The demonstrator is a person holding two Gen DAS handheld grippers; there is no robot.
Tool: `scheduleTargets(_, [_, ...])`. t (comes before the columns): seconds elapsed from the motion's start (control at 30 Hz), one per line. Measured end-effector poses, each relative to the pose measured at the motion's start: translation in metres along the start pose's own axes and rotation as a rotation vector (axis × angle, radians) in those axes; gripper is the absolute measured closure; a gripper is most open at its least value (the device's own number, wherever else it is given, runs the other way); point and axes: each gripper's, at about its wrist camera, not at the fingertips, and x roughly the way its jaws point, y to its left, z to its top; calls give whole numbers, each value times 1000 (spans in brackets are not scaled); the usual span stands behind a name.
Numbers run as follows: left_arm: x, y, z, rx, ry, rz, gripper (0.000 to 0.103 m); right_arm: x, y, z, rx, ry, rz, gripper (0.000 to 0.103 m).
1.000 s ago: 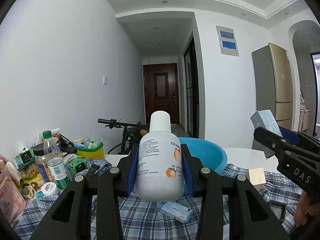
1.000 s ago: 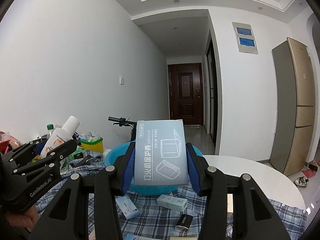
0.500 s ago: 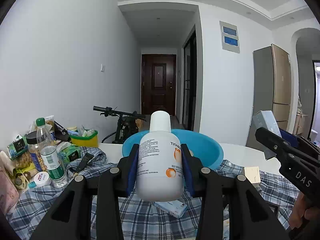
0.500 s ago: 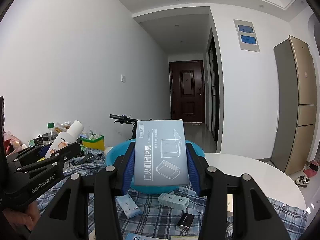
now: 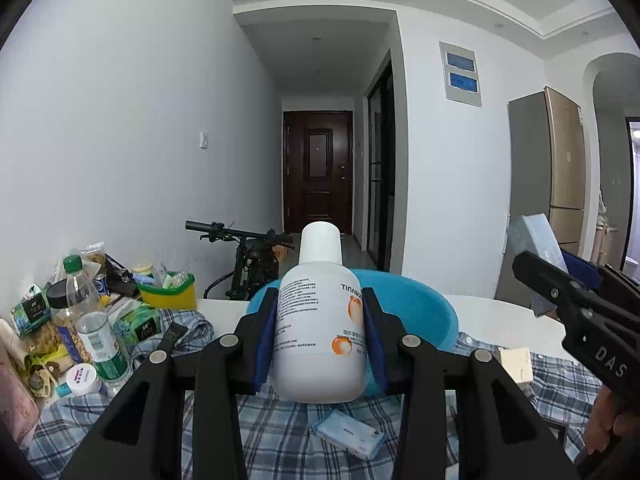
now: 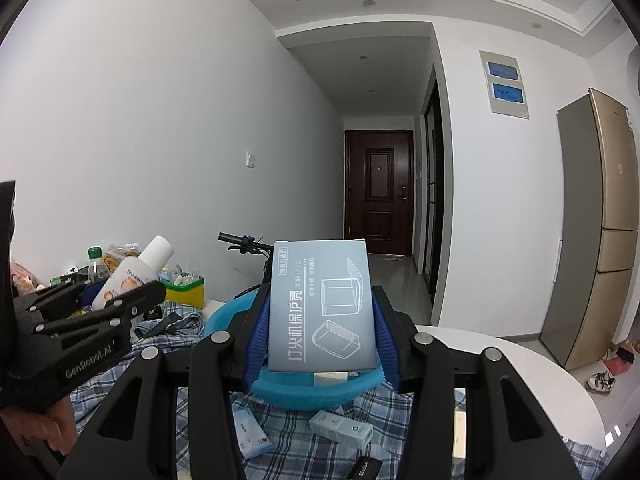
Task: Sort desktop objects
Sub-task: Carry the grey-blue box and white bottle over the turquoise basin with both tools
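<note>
A white bottle stands upright, clamped between the blue pads of the left gripper, held above the checked cloth just in front of the blue basin. The right gripper is closed on a grey-blue box, held over the basin's near rim. Small packets lie on the cloth below, and bottles and snack bags crowd the table's left edge.

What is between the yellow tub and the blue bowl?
In the left wrist view, a dark bicycle stands behind the gap between the yellow tub and the blue bowl.
</note>
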Motion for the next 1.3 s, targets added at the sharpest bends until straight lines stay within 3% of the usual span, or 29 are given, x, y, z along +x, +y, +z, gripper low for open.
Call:
scheduleTargets(0.37, [47, 9, 18, -9, 38, -3, 61, 43, 2, 12, 7, 14, 18, 57])
scheduleTargets(1.0, [169, 8, 35, -34, 93, -20, 61, 166, -15, 23, -13, 130, 34, 57])
scheduleTargets(1.2, [217, 5, 36, -28, 120, -8, 61, 202, -28, 21, 5, 171, 9, 57])
scheduleTargets(1.3, [238, 6, 38, -24, 98, 34, 61, 218, -35, 22, 17, 170, -4, 57])
